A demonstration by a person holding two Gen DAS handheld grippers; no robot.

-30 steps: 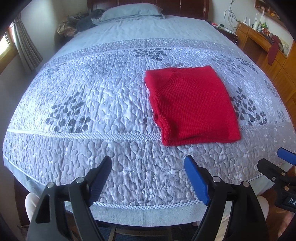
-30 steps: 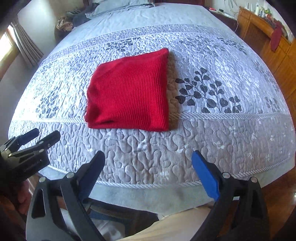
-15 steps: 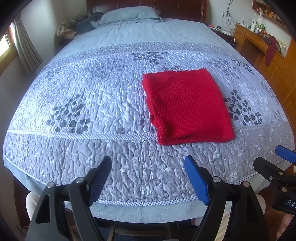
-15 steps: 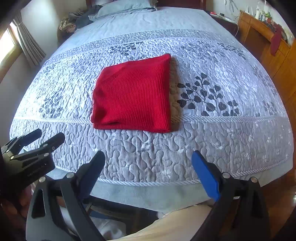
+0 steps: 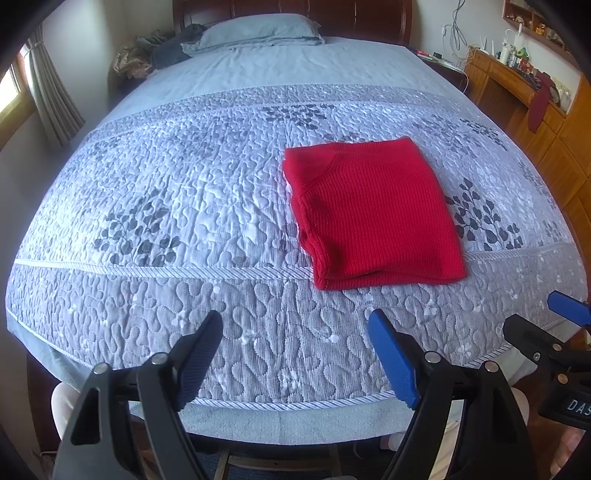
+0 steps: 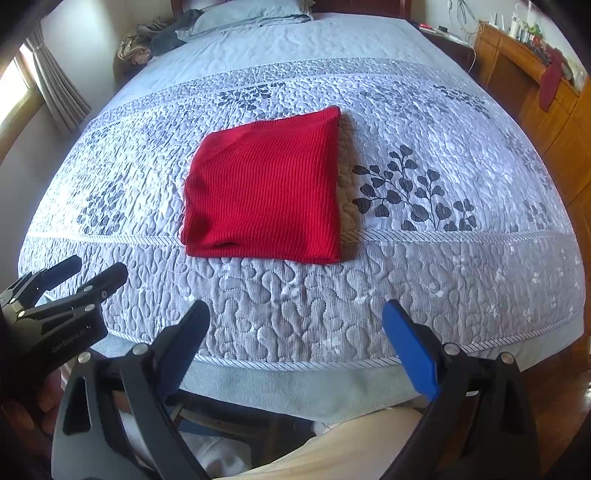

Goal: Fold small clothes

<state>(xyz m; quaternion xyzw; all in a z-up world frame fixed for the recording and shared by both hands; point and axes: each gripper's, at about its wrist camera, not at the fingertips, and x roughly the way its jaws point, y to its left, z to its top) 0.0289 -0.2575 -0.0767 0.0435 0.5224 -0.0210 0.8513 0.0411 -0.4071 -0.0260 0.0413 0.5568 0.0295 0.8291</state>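
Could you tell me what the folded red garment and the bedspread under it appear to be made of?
Red garment: apparently a soft, matte knit, perhaps wool or acrylic, judging by its fine vertical ribbing. Bedspread: quilted grey woven fabric with a slight sheen, shown by puffy stitched swirls and printed leaves.

Ahead of the fingers, a bed point(image 5: 184, 206) with a grey quilt runs to a dark wooden headboard point(image 5: 295, 14). A curtained window point(image 5: 14, 92) glows left; wooden cabinets point(image 5: 546, 122) stand right.
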